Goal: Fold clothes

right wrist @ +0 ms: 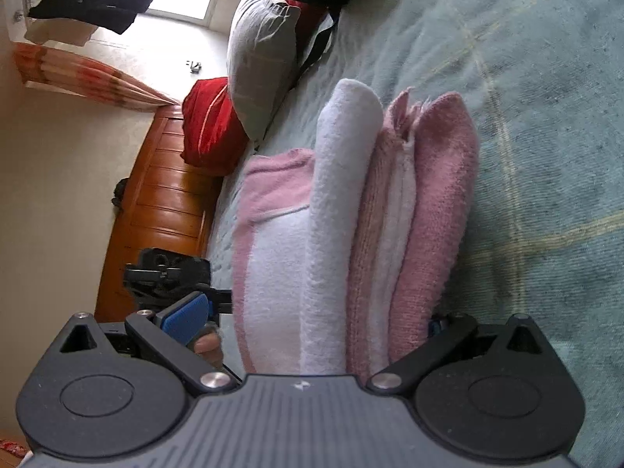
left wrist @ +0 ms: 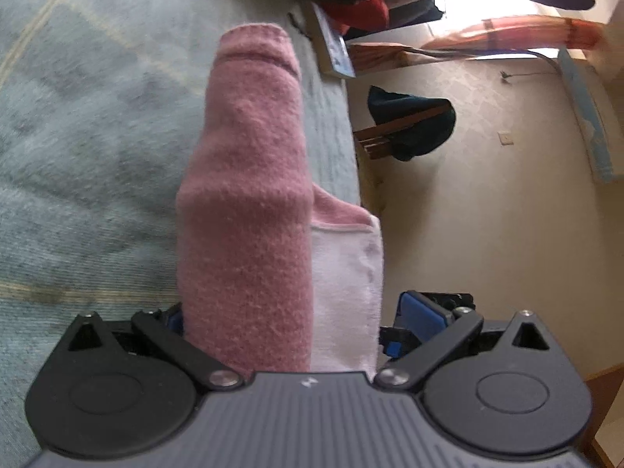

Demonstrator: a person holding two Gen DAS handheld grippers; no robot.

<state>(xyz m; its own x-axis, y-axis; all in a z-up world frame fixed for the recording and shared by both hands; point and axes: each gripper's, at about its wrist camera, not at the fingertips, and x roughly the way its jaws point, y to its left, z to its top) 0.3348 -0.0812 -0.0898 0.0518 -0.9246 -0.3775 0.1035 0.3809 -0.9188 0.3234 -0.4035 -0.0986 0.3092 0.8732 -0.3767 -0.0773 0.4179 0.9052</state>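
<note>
left gripper (left wrist: 290, 323): jaws set wide, pink-and-white garment (left wrist: 249, 210) filling the space between them. blue pad (left wrist: 419, 312) on the one finger stands just clear of the white edge; the opposite pad is mostly hidden behind the pink fold, so cannot tell if there's real clamping force. the cloth's long axis runs straight out along the fingers, away from the camera, ending in a rounded pink end at the far tip. pink roll sits toward the bed side, white layer with a stitched hem toward the floor side.

right gripper (right wrist: 312, 323): also wide, same garment (right wrist: 351, 234) between the fingers, seen as a stack of layers on edge: pink-trimmed white panel, thick white fold, ribbed pink, thin white, fuzzy pink. one blue pad (right wrist: 187, 318) sits clear of the cloth; the other is buried behind the fuzzy pink layer. grip contact not confirmable. long axis again runs forward along the fingers, the fold ends pointing away. a fingertip (right wrist: 208, 345) shows beside the blue pad, with the other gripper's black frame (right wrist: 167, 273) beyond it.

bundle lies over the teal blanket (left wrist: 97, 117) on the bed. past it: grey pillow (right wrist: 261, 62), red cushion (right wrist: 210, 124), wooden bed frame (right wrist: 156, 210). no containers visible. dark cloth over a wooden piece (left wrist: 413, 124) on the floor.
</note>
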